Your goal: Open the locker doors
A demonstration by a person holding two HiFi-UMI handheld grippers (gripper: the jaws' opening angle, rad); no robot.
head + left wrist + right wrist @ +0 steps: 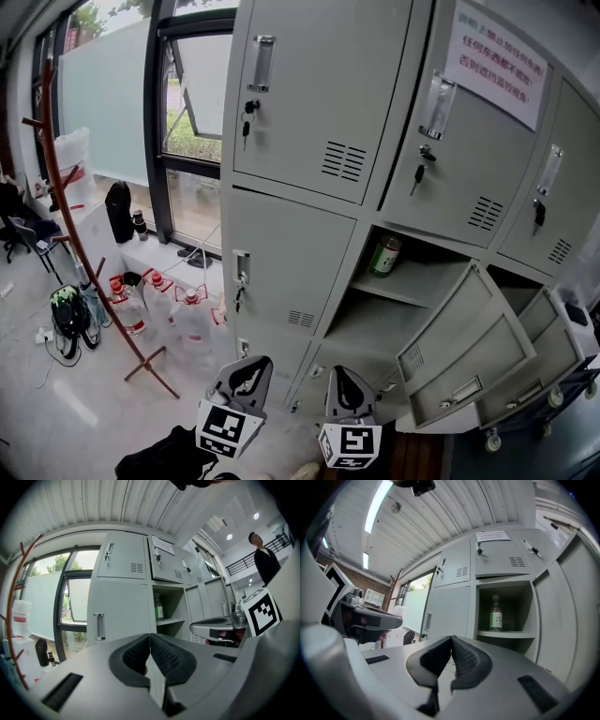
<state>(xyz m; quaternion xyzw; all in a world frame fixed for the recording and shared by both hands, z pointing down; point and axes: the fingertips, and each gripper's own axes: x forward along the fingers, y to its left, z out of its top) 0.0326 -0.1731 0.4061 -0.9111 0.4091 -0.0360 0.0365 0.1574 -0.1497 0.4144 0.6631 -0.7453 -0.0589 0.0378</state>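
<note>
My left gripper [150, 638] and right gripper [451, 639] are both clenched, ribbed dark pads meeting on nothing. Bare floor lies between them and the grey sheet-metal lockers [309, 84]. The two lower-right doors [459, 361] stand swung outward, edges jutting into the room. The left-column door [281, 272] is closed. The right gripper view best shows a green-labelled bottle [496, 613], possibly glass, on the exposed shelf.

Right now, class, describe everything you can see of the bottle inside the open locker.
The bottle is slim and see-through-looking, with a narrow neck and a green-and-white label whose print is unreadable. It stands upright and alone on the shelf of the open locker compartment, towards its left side.
</note>
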